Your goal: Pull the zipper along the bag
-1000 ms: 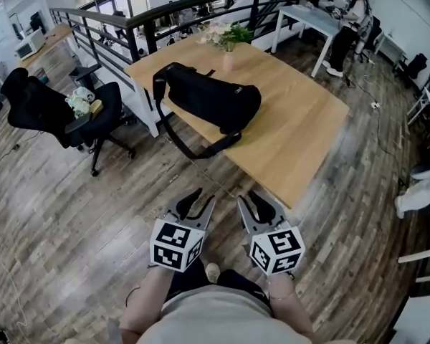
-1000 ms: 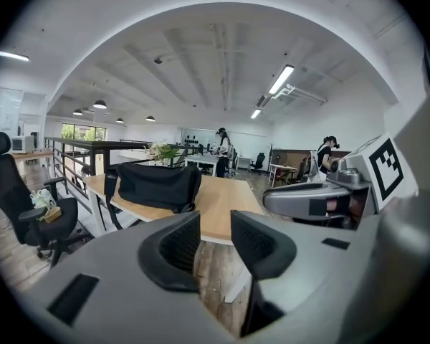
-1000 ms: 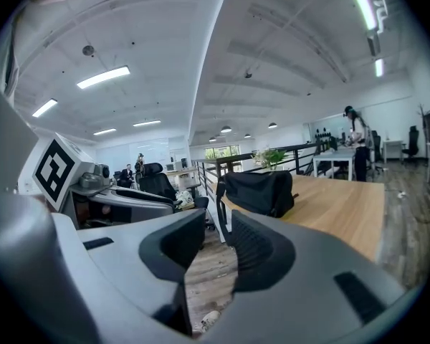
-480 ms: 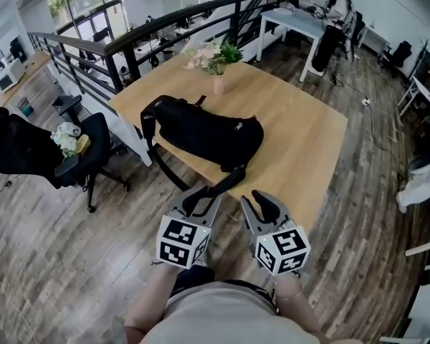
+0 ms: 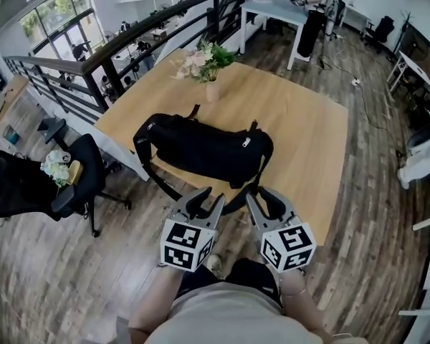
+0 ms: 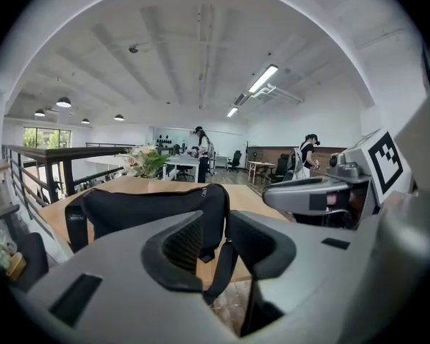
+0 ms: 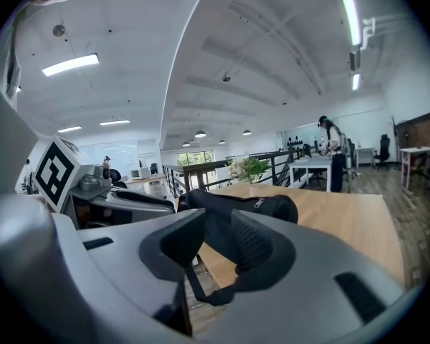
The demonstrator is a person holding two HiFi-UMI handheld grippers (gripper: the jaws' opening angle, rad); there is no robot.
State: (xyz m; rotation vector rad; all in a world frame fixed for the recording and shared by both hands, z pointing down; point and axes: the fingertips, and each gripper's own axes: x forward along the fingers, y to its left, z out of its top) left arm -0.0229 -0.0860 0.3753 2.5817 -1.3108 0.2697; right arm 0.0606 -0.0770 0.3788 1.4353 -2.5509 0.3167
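1. The left gripper (image 5: 206, 201) and right gripper (image 5: 262, 200) were both partly open and empty, just short of the wooden table (image 5: 308, 135).
2. The black duffel bag (image 5: 201, 149) lay on that table, with its strap (image 6: 220, 271) hanging over the near edge.
3. The bag looked soft and saggy, so the best plan seemed to be pinching the small pale zipper pull (image 5: 246, 142) while the other claw held the fabric.

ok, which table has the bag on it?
The wooden table, with the black bag and flower vase; the white table stands farther back.

Head view looked steeply down from above at the worktop (image 5: 308, 135), near its edge, each gripper view faced nearly level along its jaws, low, all three shared the bag (image 5: 201, 149).
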